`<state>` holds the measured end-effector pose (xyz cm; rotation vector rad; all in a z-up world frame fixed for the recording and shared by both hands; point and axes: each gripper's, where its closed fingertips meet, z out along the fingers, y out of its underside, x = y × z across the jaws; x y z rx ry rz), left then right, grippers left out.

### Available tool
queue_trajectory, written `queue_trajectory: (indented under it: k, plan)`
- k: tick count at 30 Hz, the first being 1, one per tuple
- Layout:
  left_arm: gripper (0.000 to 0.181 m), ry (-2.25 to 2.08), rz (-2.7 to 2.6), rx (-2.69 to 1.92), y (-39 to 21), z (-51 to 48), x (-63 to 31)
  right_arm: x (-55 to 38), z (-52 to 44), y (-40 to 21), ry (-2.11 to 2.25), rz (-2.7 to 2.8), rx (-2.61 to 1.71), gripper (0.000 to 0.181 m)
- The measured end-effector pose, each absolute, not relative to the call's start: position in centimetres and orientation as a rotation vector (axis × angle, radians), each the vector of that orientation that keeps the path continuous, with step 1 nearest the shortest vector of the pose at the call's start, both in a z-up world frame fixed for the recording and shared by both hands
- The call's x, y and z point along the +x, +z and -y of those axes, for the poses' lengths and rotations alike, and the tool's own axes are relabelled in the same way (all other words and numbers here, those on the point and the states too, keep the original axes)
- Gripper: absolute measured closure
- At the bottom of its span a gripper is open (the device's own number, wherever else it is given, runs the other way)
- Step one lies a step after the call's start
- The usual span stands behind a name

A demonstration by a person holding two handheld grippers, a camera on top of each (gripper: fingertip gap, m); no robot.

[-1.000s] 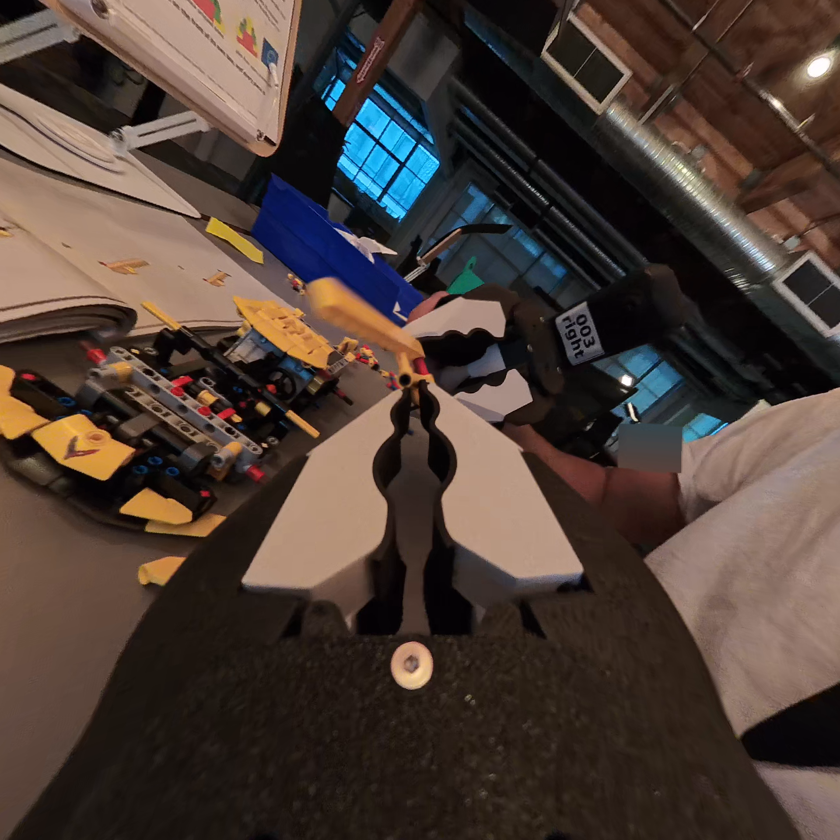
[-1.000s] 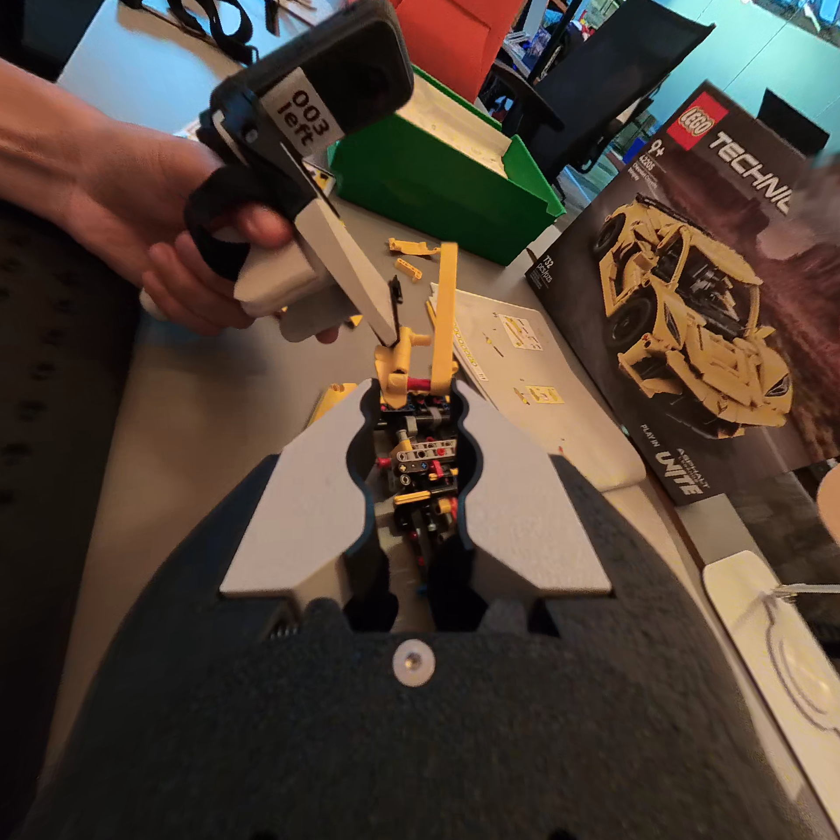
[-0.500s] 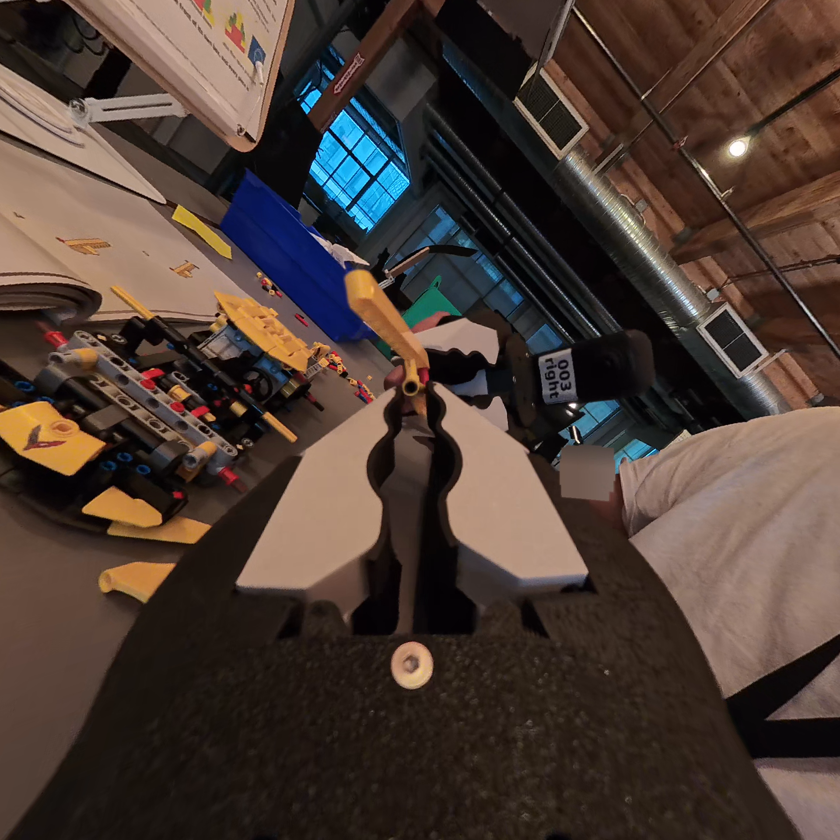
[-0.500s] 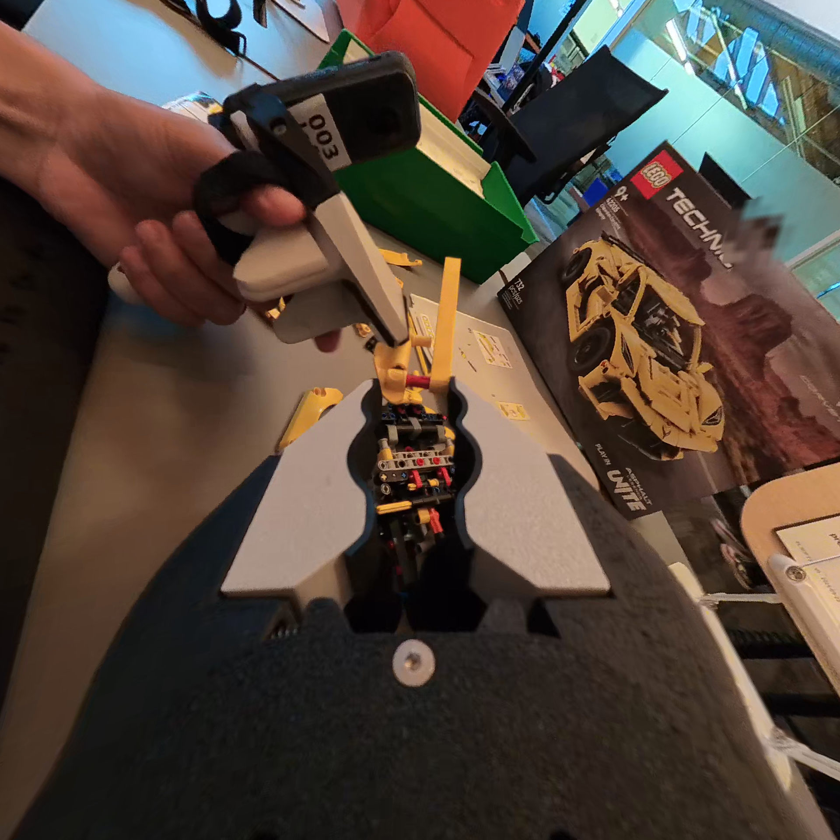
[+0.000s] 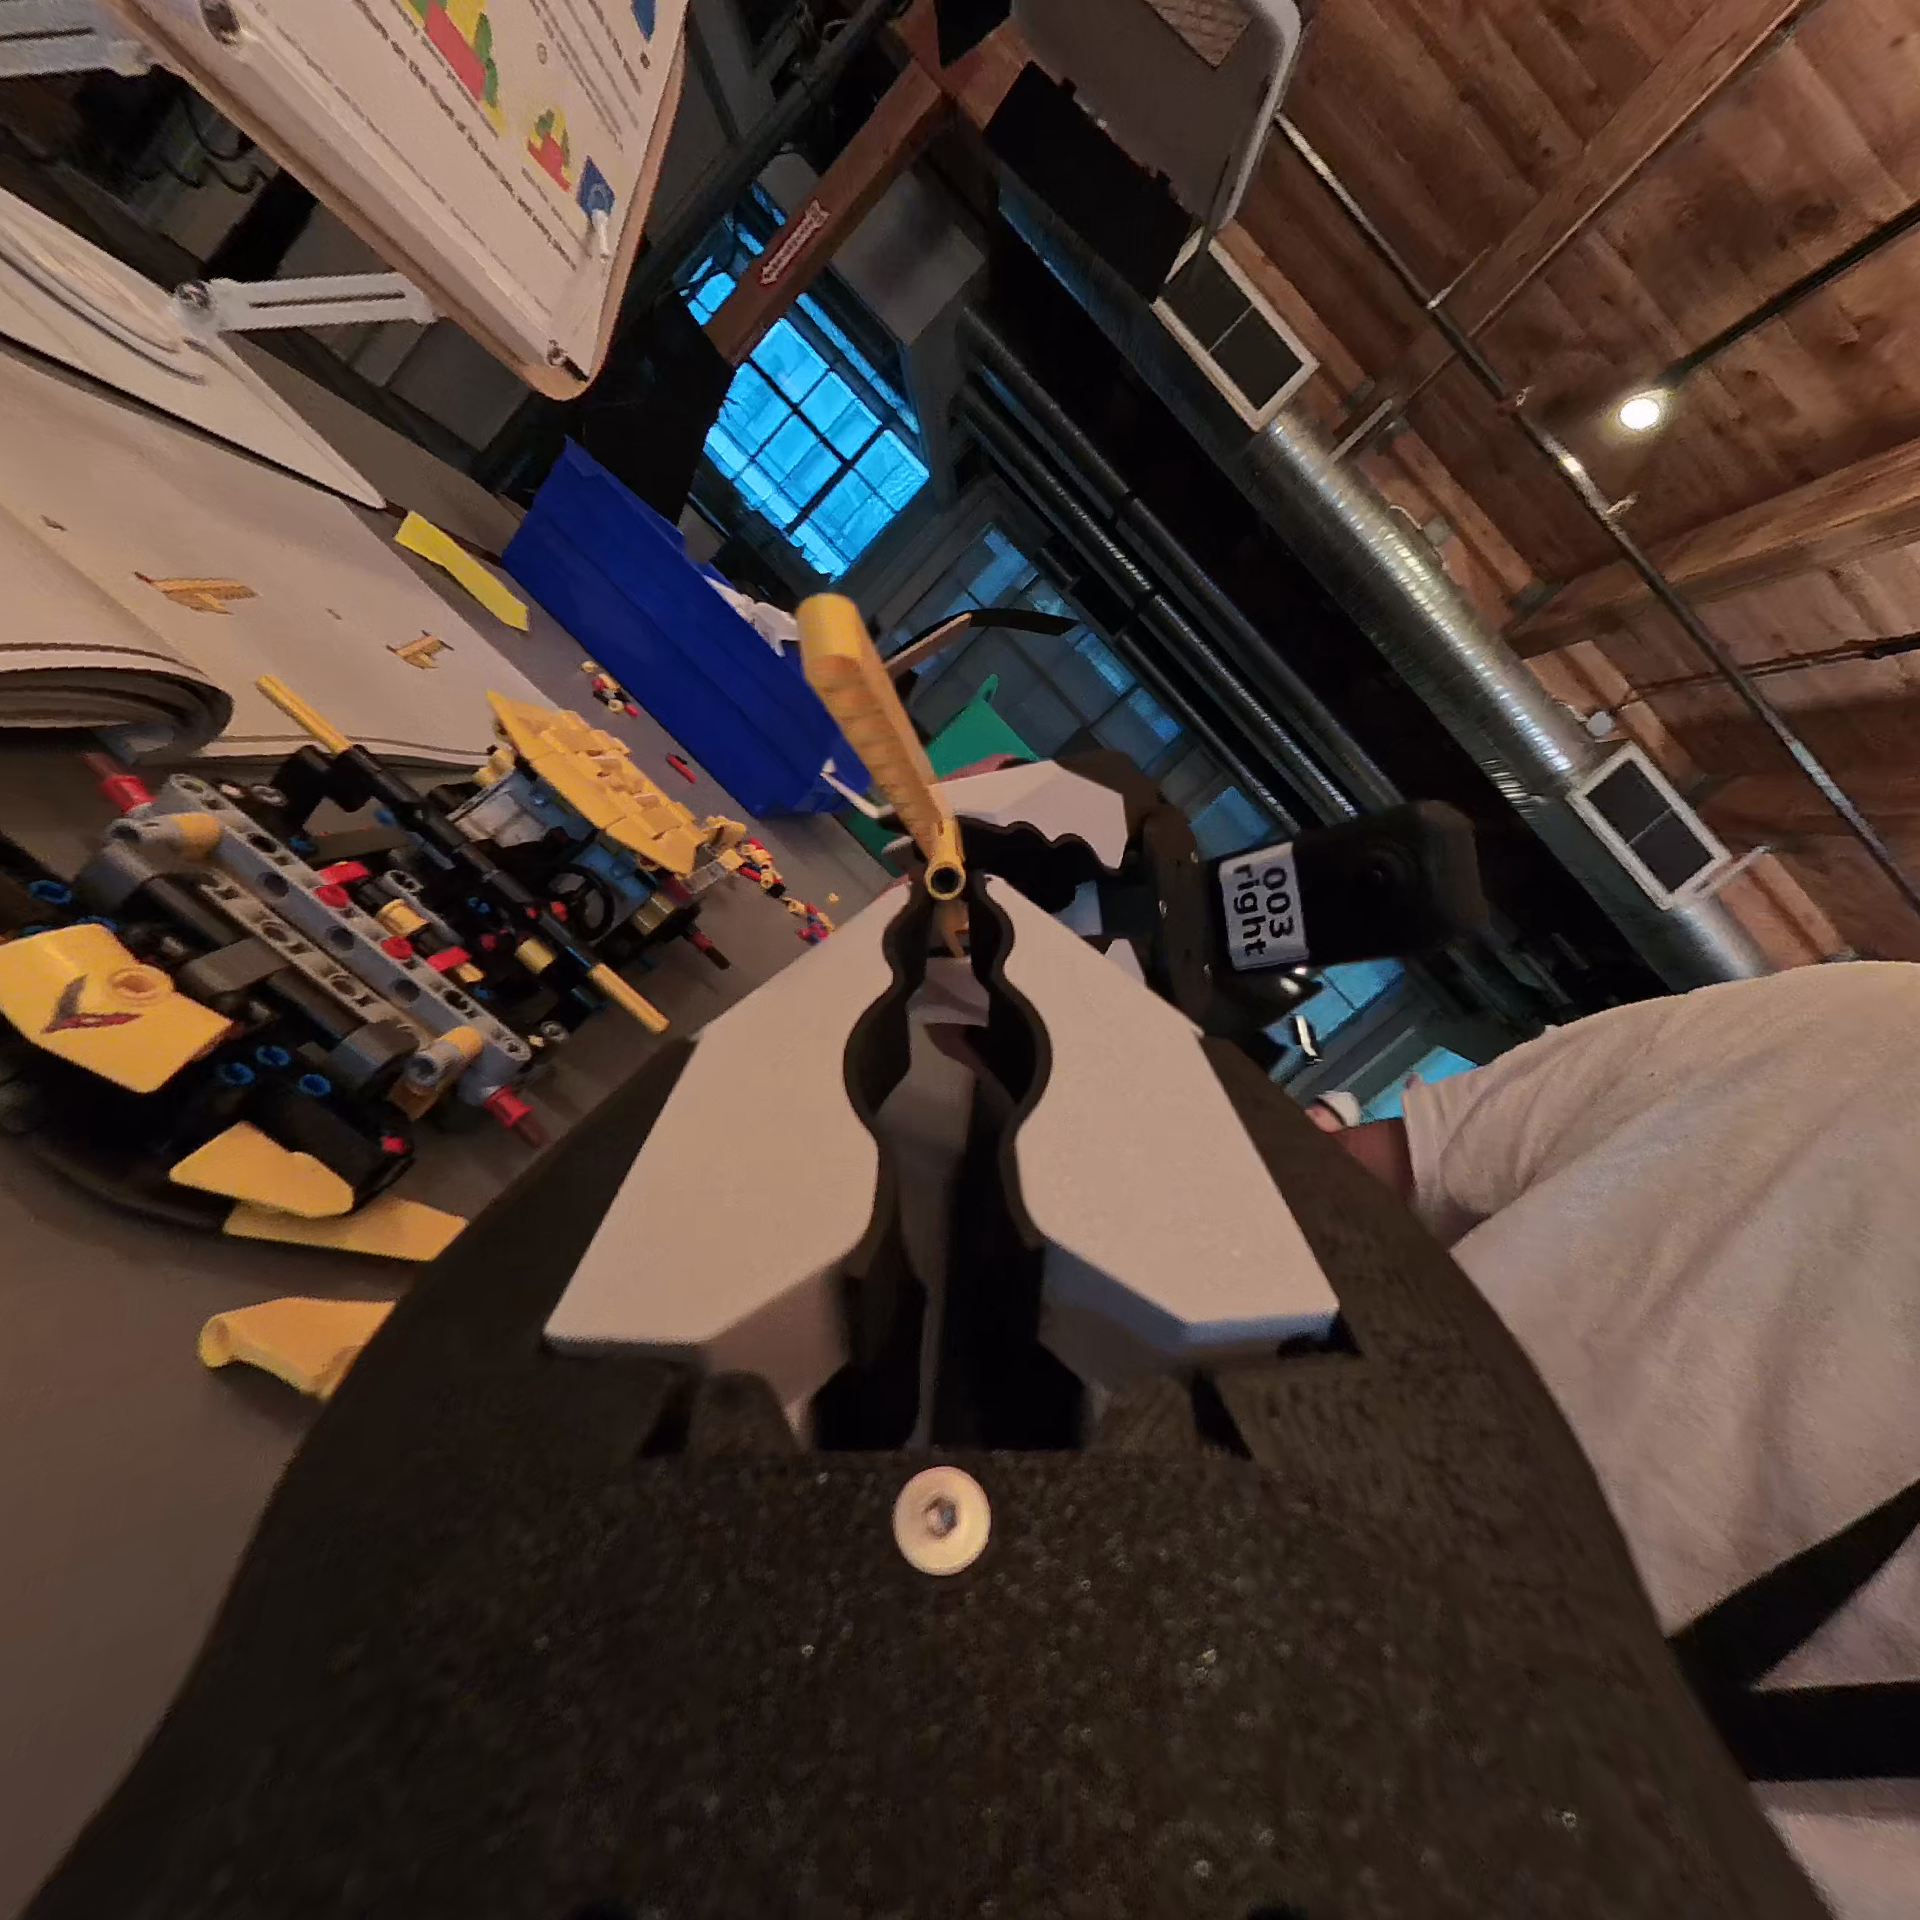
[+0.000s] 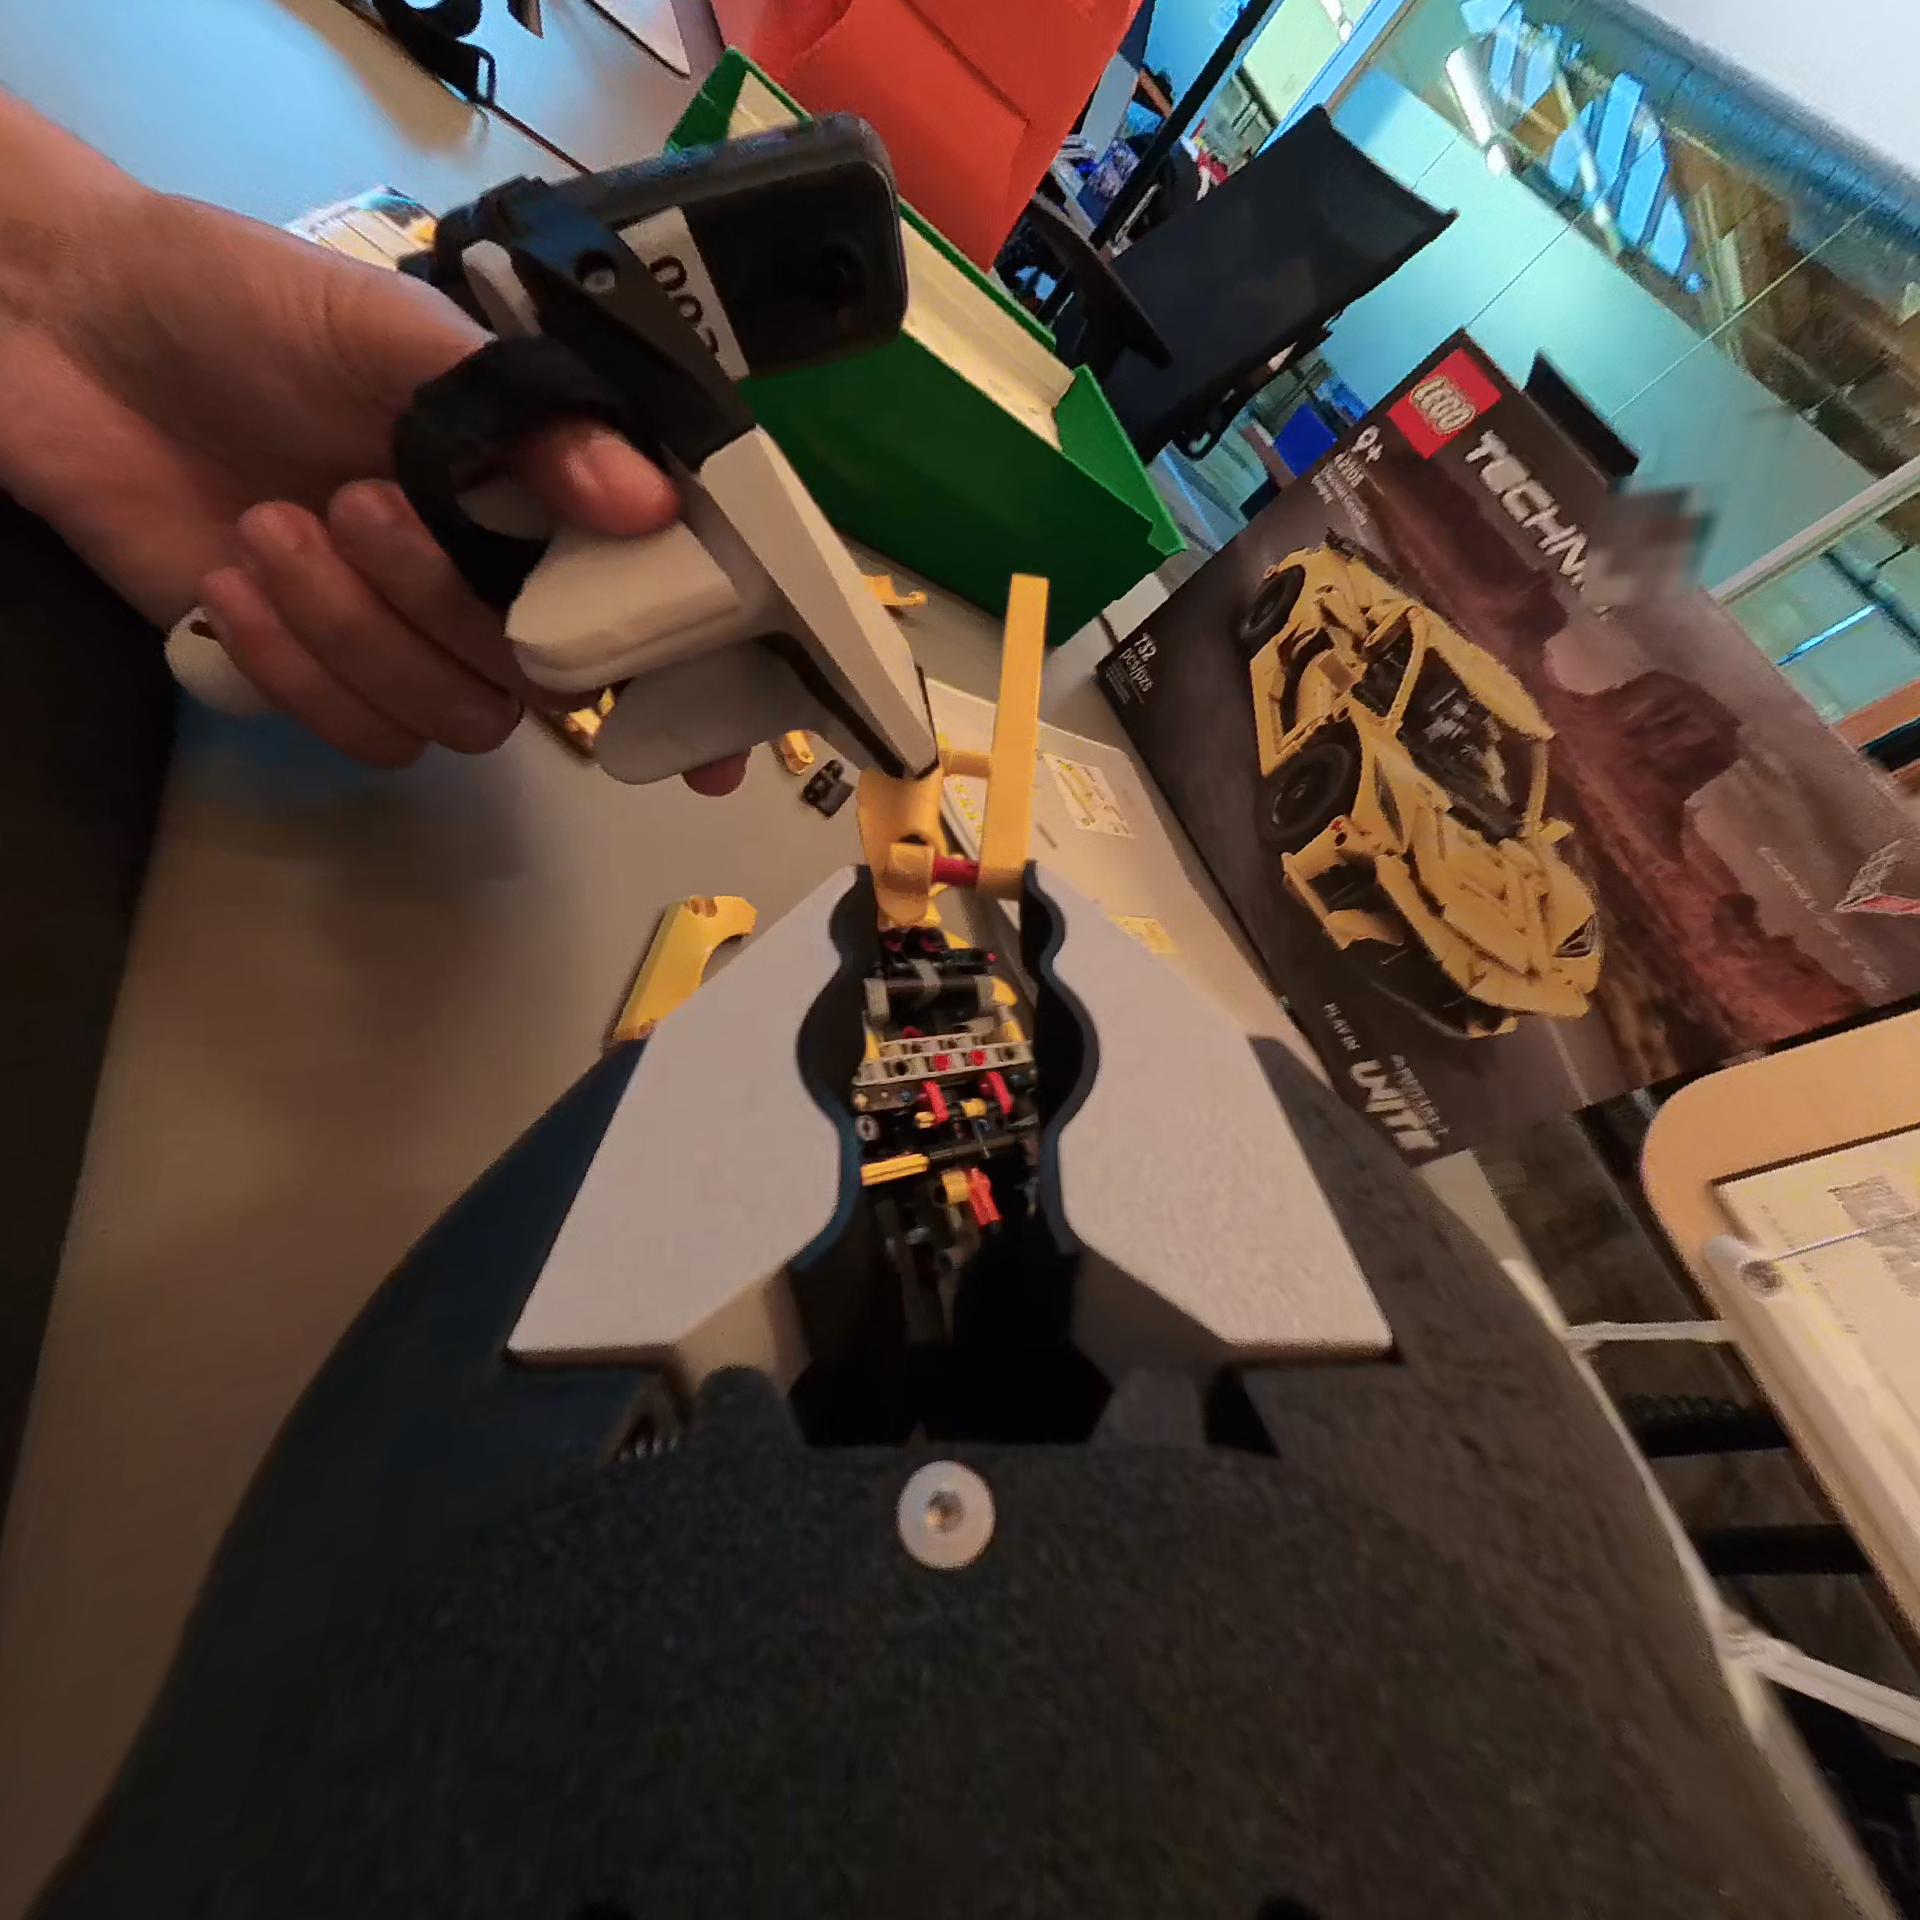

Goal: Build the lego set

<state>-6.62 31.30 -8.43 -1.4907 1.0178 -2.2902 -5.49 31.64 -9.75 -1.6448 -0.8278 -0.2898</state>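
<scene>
The right gripper (image 5: 1023, 831) is mostly hidden behind the left gripper (image 5: 943, 902) and its yellow piece (image 5: 883, 743). The car build (image 6: 940, 1081) shows only through the finger gap. The box (image 6: 1507, 748) has a blurred corner.

yellow beam (image 6: 1013, 727), green bin (image 6: 935, 457), blue bin (image 5: 665, 644)

Both views show strong wide-angle distortion, with straight lines bowing toward the edges. The left wrist view is dim and warm; a ceiling lamp (image 5: 1640, 412) glares, and blue daylight enters through a window (image 5: 810, 457). The right wrist view is brighter, with motion blur at its right edge.
</scene>
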Motion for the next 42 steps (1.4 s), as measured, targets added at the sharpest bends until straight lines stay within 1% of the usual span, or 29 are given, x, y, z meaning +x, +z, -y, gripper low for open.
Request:
queue_trajectory:
  k: [3,5,10,20,26,31,35,40,42]
  plan:
    - [0.175,-2.211,-1.035,-1.501,-8.7,-31.6,-6.5,-5.5,-31.8,-10.2,-0.178,0.781,-1.686,0.154]
    - [0.175,-2.128,-1.070,-1.502,-9.1,-31.7,-6.4,-5.3,-31.8,-10.1,-0.208,0.783,-1.701,0.146]
    - [0.174,-2.001,-1.159,-1.481,-9.6,-31.1,-6.2,-5.9,-32.3,-10.6,-0.217,0.808,-1.733,0.150]
    - [0.175,-1.999,-1.216,-1.438,-9.4,-30.3,-6.3,-6.3,-32.1,-10.6,-0.140,0.771,-1.736,0.149]
    - [0.174,-2.008,-1.162,-1.487,-9.6,-30.7,-6.0,-5.9,-32.5,-10.6,-0.281,0.766,-1.707,0.150]
    - [0.175,-2.038,-1.136,-1.506,-9.6,-30.7,-6.0,-5.9,-32.4,-10.7,-0.242,0.750,-1.708,0.150]
    - [0.175,-2.104,-1.095,-1.564,-10.0,-30.8,-5.8,-5.7,-32.5,-11.1,-0.306,0.779,-1.703,0.150]
    - [0.175,-2.093,-1.102,-1.541,-9.8,-30.8,-5.9,-5.9,-32.5,-11.0,-0.196,0.753,-1.728,0.150]
    - [0.175,-2.076,-1.104,-1.551,-10.0,-30.9,-5.8,-5.8,-32.5,-11.2,-0.227,0.764,-1.738,0.150]
